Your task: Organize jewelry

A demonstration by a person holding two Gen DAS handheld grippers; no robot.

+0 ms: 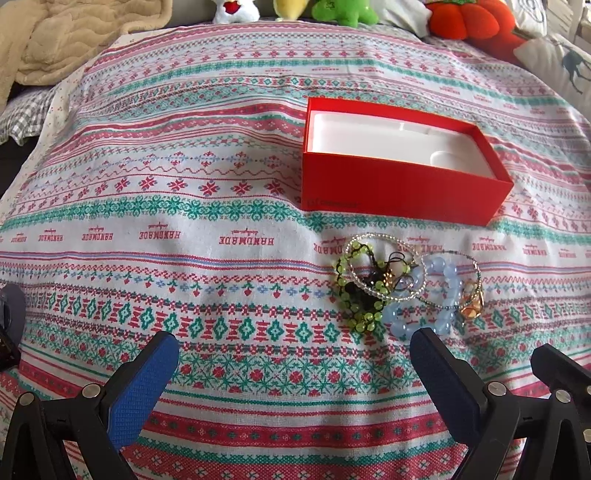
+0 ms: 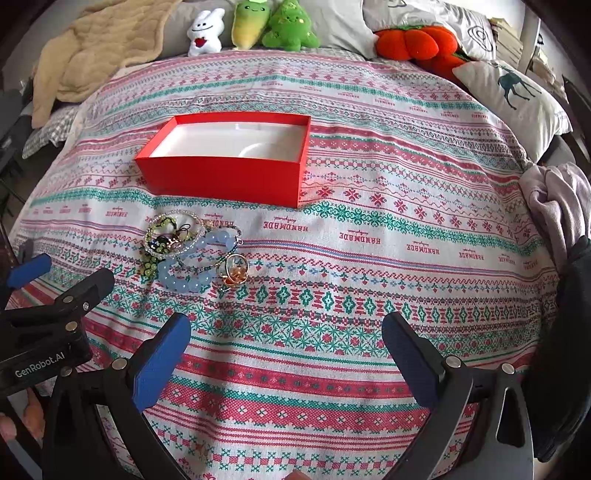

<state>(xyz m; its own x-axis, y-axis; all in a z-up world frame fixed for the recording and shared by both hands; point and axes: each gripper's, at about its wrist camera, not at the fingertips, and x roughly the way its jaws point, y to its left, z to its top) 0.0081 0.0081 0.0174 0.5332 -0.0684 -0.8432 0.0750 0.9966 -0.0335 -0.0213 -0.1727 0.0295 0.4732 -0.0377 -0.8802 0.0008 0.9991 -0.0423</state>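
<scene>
left gripper: fingers spread wide, nothing held | right gripper: fingers spread wide, nothing held | jewelry pile: bracelets and rings tangled on patterned cloth, just in front of red box | box: lid off, white liner seen

A home bedroom: patterned bedspread, pillows, plush toys.

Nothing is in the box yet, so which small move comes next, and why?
Probably ease the left gripper forward onto the blue bead bracelet. Its jaws are open and empty, that bracelet lies nearest at the tangled pile's edge, and the red box sits just beyond.
</scene>
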